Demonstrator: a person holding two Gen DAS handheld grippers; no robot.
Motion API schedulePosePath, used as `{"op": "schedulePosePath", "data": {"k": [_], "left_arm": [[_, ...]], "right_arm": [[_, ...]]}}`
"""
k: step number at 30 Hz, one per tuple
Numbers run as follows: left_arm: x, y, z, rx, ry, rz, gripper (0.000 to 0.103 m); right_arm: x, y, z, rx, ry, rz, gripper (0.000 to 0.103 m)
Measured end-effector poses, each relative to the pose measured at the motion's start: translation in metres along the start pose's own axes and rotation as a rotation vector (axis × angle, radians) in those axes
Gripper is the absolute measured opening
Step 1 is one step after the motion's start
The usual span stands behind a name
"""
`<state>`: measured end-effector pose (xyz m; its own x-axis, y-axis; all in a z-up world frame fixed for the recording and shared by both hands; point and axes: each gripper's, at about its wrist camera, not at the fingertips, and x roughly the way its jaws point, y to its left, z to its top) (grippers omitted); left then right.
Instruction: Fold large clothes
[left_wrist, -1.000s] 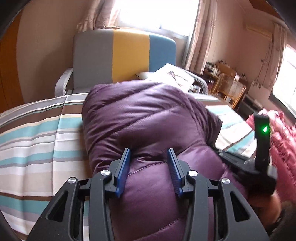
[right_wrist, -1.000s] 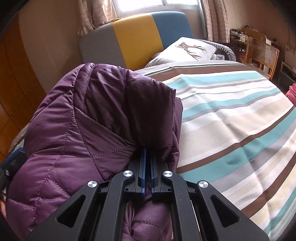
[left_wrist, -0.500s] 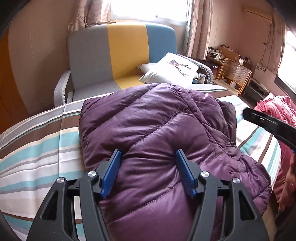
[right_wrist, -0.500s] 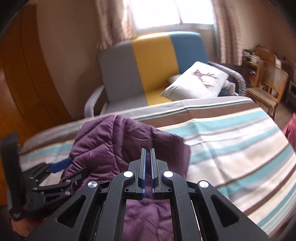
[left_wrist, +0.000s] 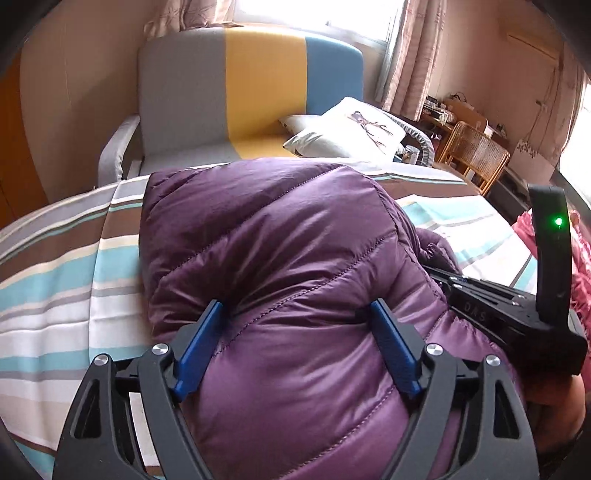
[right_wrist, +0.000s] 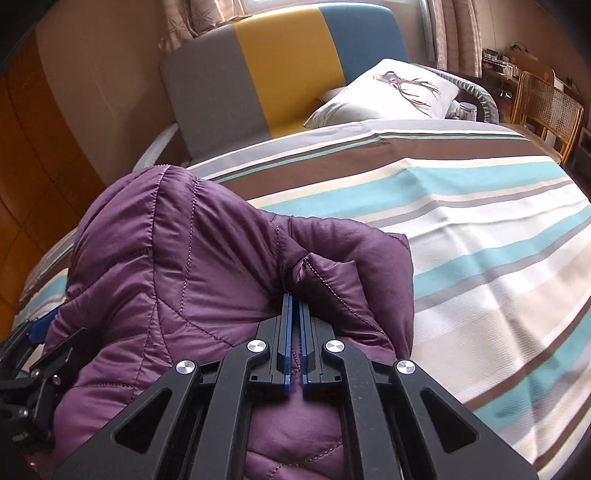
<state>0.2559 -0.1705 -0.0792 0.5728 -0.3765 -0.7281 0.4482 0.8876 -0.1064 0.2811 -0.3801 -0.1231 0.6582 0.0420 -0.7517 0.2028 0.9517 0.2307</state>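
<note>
A purple quilted down jacket (left_wrist: 280, 266) lies bunched on the striped bed (left_wrist: 55, 280). My left gripper (left_wrist: 295, 314) is open, its blue fingers wide apart and pressed onto the jacket's padded surface. My right gripper (right_wrist: 294, 301) is shut on a fold of the jacket (right_wrist: 207, 266) at its near right edge. The right gripper's black body also shows at the right of the left wrist view (left_wrist: 509, 317). The left gripper shows at the lower left of the right wrist view (right_wrist: 33, 343).
A grey, yellow and blue sofa (left_wrist: 258, 88) with a white deer-print pillow (right_wrist: 391, 92) stands behind the bed. A wicker chair (right_wrist: 550, 107) is at the far right. Pink cloth (left_wrist: 580, 266) lies at the bed's right edge. A wooden wardrobe (right_wrist: 33, 147) is on the left.
My left gripper's fingers have spread wider on the jacket. My right gripper, still shut on the fold, lifted back half a second ago and has dropped close to the jacket again.
</note>
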Motion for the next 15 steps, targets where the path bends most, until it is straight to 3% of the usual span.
{"op": "schedulePosePath", "data": {"k": [7, 15], "left_arm": [[-0.018, -0.012, -0.003, 0.029, 0.004, 0.039, 0.080], [-0.076, -0.029, -0.025, 0.047, -0.068, -0.010, 0.079]], "right_arm": [[-0.019, -0.004, -0.004, -0.004, -0.031, 0.036, 0.003], [-0.098, -0.011, -0.035, 0.039, -0.109, 0.122, 0.003]]}}
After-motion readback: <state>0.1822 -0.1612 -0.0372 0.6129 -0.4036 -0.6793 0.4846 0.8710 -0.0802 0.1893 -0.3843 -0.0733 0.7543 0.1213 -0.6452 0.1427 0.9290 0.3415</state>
